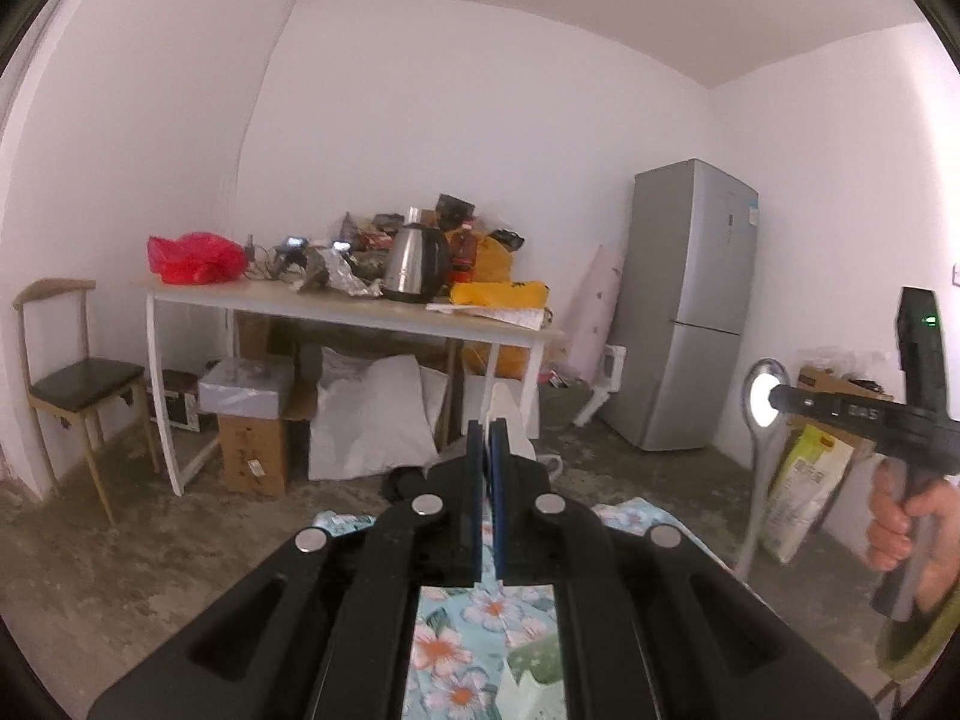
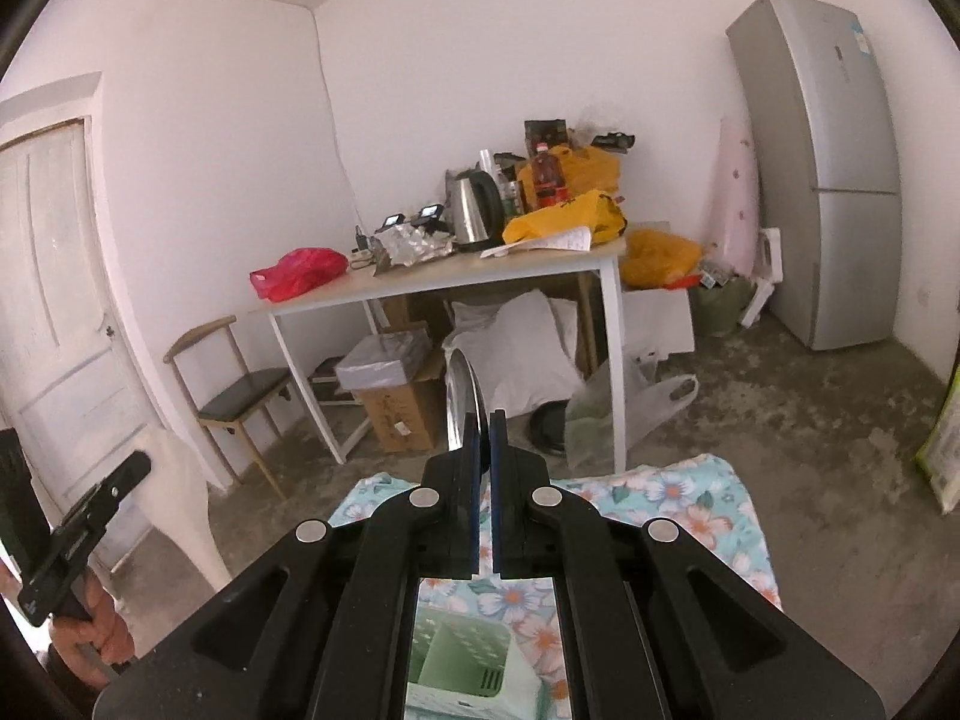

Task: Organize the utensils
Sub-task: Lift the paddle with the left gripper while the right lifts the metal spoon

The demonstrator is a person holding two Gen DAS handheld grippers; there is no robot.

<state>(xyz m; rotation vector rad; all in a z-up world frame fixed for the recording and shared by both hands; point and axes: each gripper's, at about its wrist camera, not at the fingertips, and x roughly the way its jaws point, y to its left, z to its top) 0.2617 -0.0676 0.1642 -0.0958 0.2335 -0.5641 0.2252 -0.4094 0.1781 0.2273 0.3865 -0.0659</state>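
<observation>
A metal spoon [image 1: 761,420] hangs upright in mid-air, bowl uppermost and handle trailing straight down, pinched at the bowl by the right gripper [image 2: 485,426], whose jaws are closed on it. Directly beneath those jaws, a green slotted utensil holder [image 2: 462,660] sits on a floral cloth [image 2: 690,498], so the spoon's long axis already points toward it. The left gripper [image 1: 486,438] is held level alongside, jaws nearly together with a white utensil [image 1: 503,414] between them. Behind, a cluttered table [image 2: 420,285] and refrigerator [image 2: 822,168] stand well apart.
</observation>
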